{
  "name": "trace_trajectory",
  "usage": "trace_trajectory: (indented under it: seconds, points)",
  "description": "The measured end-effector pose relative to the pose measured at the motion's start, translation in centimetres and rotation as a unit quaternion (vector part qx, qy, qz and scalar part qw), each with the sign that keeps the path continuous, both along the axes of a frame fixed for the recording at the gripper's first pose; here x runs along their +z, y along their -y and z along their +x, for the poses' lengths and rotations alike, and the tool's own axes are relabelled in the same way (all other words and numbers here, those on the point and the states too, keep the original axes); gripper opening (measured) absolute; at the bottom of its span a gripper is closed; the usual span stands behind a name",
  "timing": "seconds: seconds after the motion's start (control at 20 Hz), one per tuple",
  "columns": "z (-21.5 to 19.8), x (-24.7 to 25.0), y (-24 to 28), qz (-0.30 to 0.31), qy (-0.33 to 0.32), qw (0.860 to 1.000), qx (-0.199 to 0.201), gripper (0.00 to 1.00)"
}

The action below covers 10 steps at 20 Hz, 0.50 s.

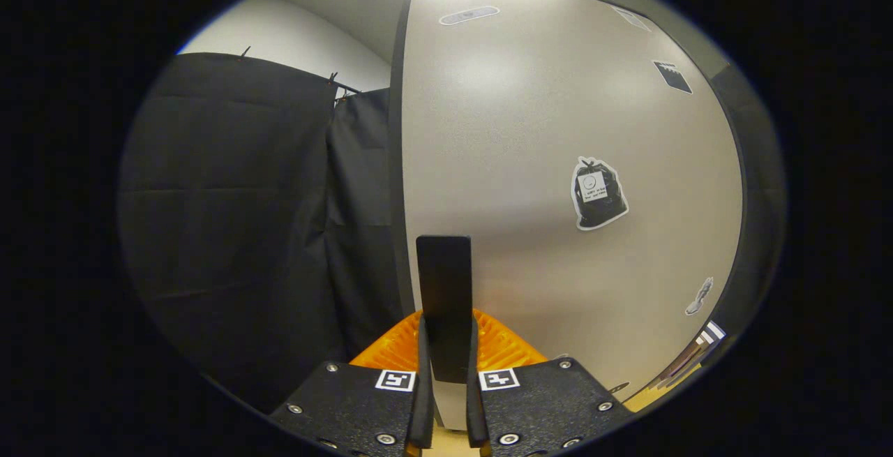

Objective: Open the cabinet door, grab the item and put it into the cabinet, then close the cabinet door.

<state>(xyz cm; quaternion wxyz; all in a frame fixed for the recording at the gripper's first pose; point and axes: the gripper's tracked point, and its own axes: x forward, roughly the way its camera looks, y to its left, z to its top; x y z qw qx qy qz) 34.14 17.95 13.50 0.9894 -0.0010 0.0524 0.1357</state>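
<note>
Between hand-held gripper (444,401) fingers, one door handle (444,303) clamped

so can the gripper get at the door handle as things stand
Probably yes, it looks already there: the gripper has both fingers closed on the dark upright handle of the cabinet door, with nothing between them and it. The door's pale face lies just beyond.

Pale grey cabinet door (530,164) (dark edging), black handle (444,303), black cloth (230,220).

Overhead light, soft glare on cabinet door (558,129); fisheye bends edges; sharp focus.
</note>
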Motion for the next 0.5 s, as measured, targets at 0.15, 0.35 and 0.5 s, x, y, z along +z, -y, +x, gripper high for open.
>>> trace_trajectory:
  seconds: [0.15,0.35,0.5]
  points:
    - [-1.6,0.3,0.2,0.003,-0.011,1.0,0.027,0.19]
    - [-3.4,0.5,0.7,0.003,-0.019,0.998,0.052,0.19]
    - [-4.1,0.4,1.3,-0.002,-0.022,0.998,0.06,0.19]
